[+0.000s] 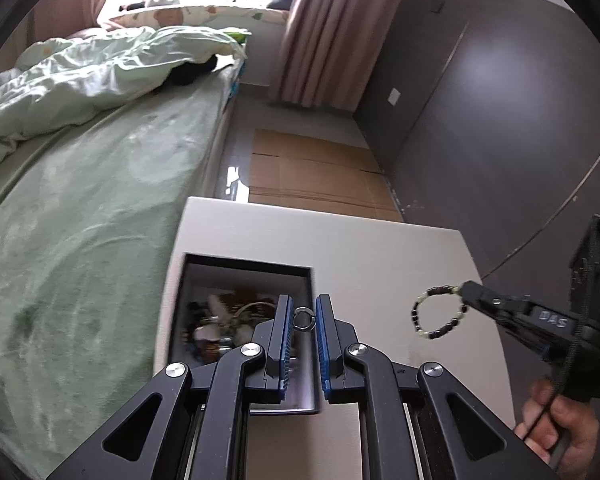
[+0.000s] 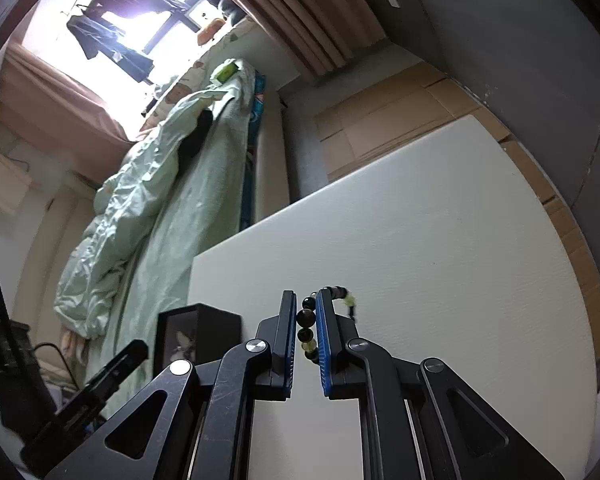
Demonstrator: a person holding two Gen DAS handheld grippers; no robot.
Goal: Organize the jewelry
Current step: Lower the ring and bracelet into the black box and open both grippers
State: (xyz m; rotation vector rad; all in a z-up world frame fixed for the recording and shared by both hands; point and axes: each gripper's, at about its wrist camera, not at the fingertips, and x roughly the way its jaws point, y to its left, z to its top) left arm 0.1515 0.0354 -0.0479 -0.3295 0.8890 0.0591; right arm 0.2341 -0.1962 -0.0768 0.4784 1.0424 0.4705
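Observation:
My left gripper (image 1: 303, 312) is shut on a small silver ring (image 1: 303, 319), held above the white table (image 1: 380, 248) at the right edge of a dark open jewelry box (image 1: 204, 276). Mixed jewelry lies inside the box. My right gripper (image 1: 466, 292) comes in from the right and is shut on a bracelet of dark and pale green beads (image 1: 436, 314) that hangs as a loop over the table. In the right wrist view the bead bracelet (image 2: 306, 326) sits between the blue pads of the right gripper (image 2: 305, 312). The box (image 2: 198, 334) stands lower left and the left gripper (image 2: 112, 364) shows beside it.
A bed with a green sheet (image 1: 80, 240) and a rumpled pale duvet (image 1: 100, 72) runs along the table's left side. Flattened cardboard (image 1: 312, 172) covers the floor beyond the table. A dark wall (image 1: 500, 120) and pink curtains (image 1: 324, 32) stand to the right and behind. A hand (image 1: 560, 428) holds the right gripper.

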